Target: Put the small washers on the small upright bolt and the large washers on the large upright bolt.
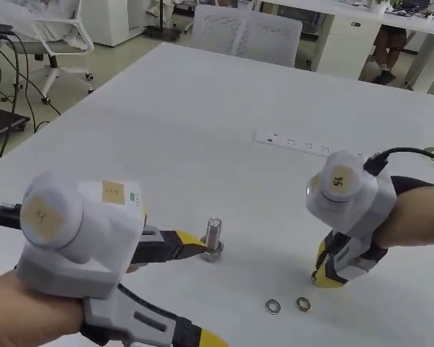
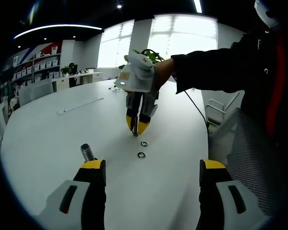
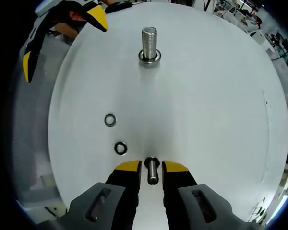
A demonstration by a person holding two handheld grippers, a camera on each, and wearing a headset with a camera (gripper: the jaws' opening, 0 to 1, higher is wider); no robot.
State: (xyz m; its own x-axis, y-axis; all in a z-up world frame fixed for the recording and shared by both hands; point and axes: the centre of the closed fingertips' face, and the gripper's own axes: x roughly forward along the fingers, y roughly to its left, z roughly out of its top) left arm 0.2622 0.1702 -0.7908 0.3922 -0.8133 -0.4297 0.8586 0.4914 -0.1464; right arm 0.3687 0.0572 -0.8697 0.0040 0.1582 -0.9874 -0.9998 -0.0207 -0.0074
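1. Starting at the lower left of the head view, your left gripper has its jaws spread wide with nothing between them. One yellow tip sits just beside the large bolt.
2. That large bolt stands upright on the table, a little left of centre and low in the frame. In the right gripper view a ring shows round its foot. You cannot tell from these pictures whether that ring is a washer or the bolt's own head.
3. Further right, near the bottom edge, a left washer and a right washer lie flat on the table. They are close together and apart from both bolts. Both look small, so I judge they belong on the small bolt.
4. At the lower right, your right gripper points down at the table. Its jaws are drawn in close on either side of the small bolt, at the bottom centre of the right gripper view. It looks to be clamping the bolt and steadying it upright.
5. As for progress, neither loose washer is on a bolt yet, and the small bolt carries none that shows. The large bolt's share may be done, though the pictures do not settle that. The small bolt's share is all left, and your free left gripper seems the one to fetch the washers.
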